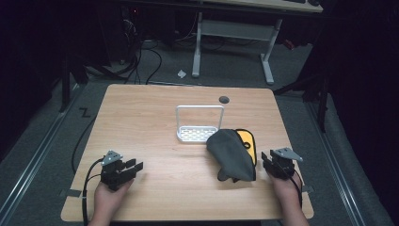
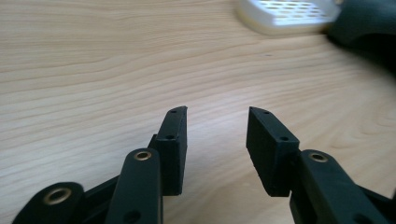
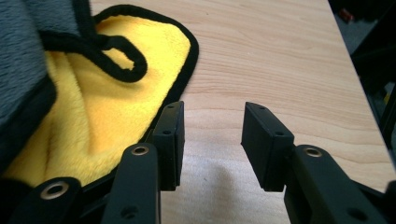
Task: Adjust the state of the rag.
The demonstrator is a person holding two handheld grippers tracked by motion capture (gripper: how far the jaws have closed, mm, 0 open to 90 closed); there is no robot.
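Observation:
A cloth, grey on one side and yellow on the other, with black trim, lies crumpled right of the table's middle. In the right gripper view its yellow face and grey fold sit just left of my right gripper, whose left jaw is at the trim. That gripper is open over bare wood. My left gripper rests near the front left, open with nothing between its jaws. A white perforated rack with a wire handle stands behind the cloth.
The wooden table has a dark round cable hole near its far edge. In the left gripper view the white rack and the grey cloth lie far ahead. A white desk frame stands on the floor beyond.

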